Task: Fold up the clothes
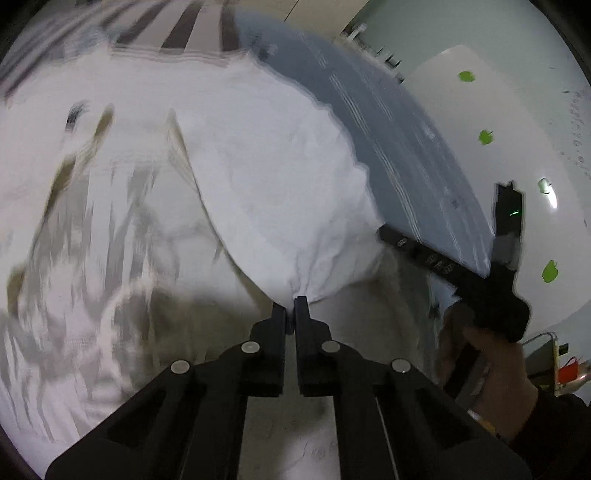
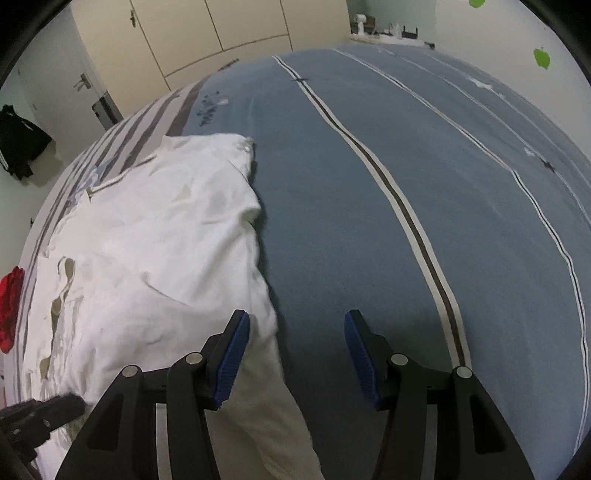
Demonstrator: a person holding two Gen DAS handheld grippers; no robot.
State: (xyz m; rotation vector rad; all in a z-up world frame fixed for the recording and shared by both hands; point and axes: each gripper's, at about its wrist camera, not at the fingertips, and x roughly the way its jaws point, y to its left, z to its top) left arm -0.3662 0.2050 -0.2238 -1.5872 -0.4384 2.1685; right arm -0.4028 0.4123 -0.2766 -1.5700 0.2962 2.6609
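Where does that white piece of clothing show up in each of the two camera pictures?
Left wrist view: the white garment fills the centre and left, its near edge pinched in the shut left gripper.
Right wrist view: it lies at left and lower centre, one edge running under the open right gripper, which holds nothing.
Shared landmark: the blue striped bedspread beneath it.

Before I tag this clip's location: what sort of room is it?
Most likely a bedroom: a blue striped bedspread covers a wide bed, with cream wardrobe doors behind and a white garment laid out for folding.
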